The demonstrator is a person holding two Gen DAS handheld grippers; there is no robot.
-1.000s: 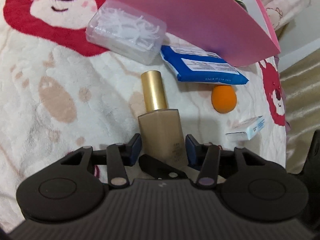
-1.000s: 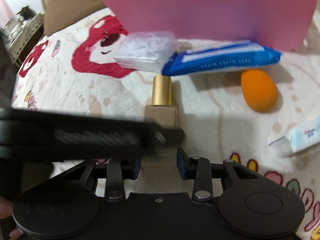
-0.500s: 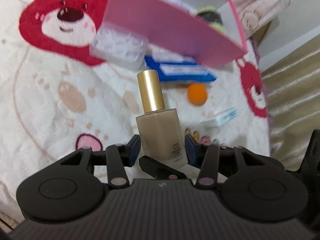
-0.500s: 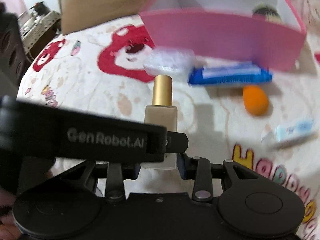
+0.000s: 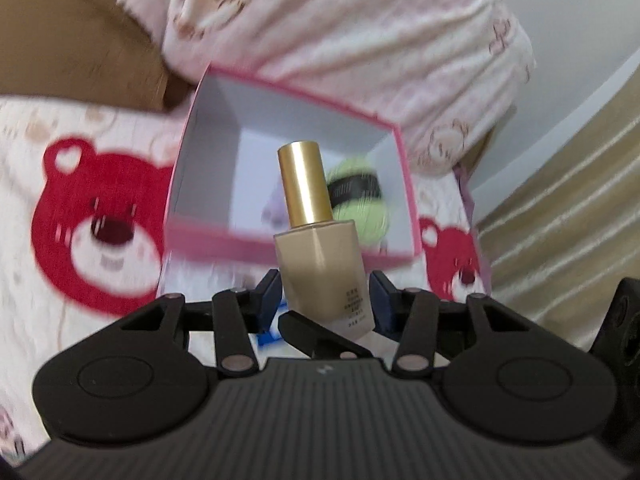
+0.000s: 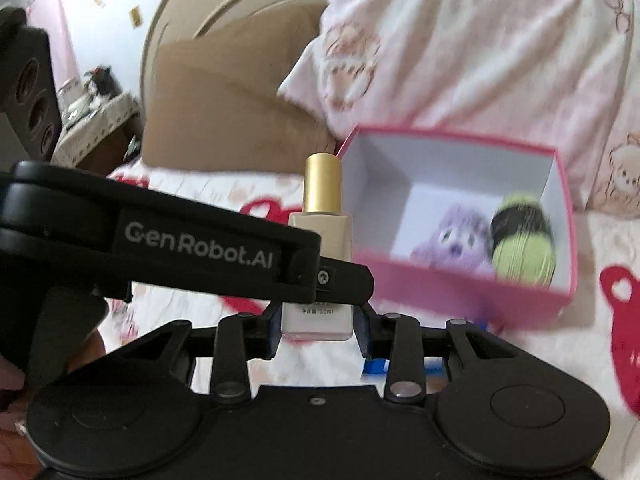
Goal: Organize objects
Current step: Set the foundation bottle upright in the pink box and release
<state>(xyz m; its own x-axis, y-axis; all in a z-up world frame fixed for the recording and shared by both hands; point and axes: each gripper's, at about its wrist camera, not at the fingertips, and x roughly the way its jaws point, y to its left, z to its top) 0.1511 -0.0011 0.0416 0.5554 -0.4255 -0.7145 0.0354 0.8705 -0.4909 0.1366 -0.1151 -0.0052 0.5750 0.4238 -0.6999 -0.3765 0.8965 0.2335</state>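
The foundation bottle (image 6: 318,268) is clamped near its base between the blue fingertips (image 6: 270,330) of the right gripper (image 6: 318,330), seen low in the centre of the right wrist view. The bottle is held upright, its gold cap (image 6: 322,182) pointing toward the top of the frame. The black finger of the left gripper (image 6: 192,252), marked "GenRobot.AI", is seen crossing in front of the bottle's body from the left edge of that frame.

In the left wrist view the same bottle (image 5: 322,272) stands between the pads (image 5: 269,298) of the left gripper (image 5: 324,300). A narrow gap shows on each side, so the jaws are parted around the bottle rather than pressed on it. A black finger of the right gripper (image 5: 320,334) is seen reaching in under the bottle, at lower centre.

Behind the bottle, in the middle of the left wrist frame, an open pink box (image 5: 208,240) with a white interior is seen. Inside it lie a green and black puff (image 5: 360,204) and a blurred purple plush (image 6: 452,242), the latter clearer at centre right of the right wrist frame. The box rests on a white blanket (image 5: 80,340) printed with red bears. A pale pink quilt (image 5: 360,48) is bunched across the top of the frame, and a brown pillow (image 6: 224,120) lies at upper left of centre in the right wrist view.
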